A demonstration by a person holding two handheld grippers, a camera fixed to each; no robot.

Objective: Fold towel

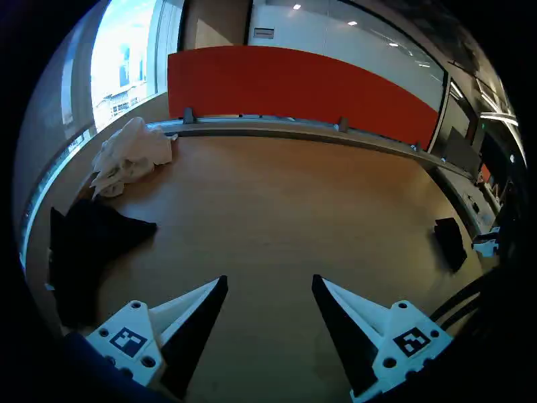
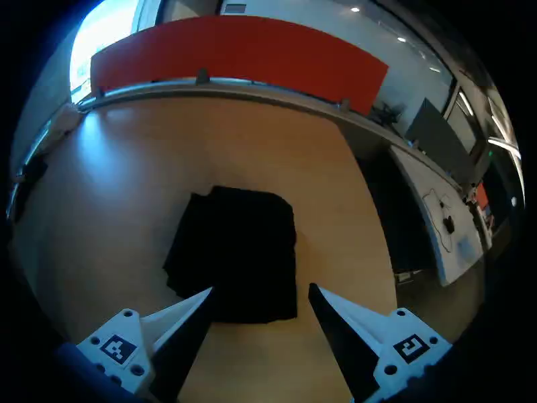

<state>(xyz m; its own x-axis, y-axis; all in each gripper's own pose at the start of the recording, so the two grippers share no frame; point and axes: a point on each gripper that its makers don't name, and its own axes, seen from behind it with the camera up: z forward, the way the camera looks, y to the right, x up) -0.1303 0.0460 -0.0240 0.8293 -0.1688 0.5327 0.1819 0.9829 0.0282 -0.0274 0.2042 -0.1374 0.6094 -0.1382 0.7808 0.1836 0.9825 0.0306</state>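
Black towel (image 2: 231, 252) folded flat on counter (image 2: 134, 168), likely finished; right tongs (image 2: 260, 287) wide over it, left tongs (image 1: 268, 276) wide, both empty

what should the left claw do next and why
Probably swing the open left claw toward the rumpled black cloth at its left; it holds nothing, and the black towel under the right claw already looks folded flat.

The towel (image 2: 235, 252) was found on the table (image 2: 121, 201), before the right gripper (image 2: 260, 287). In the left gripper view a crumpled cloth (image 1: 131, 154) was noted far left (beside the partition (image 1: 302, 87)).
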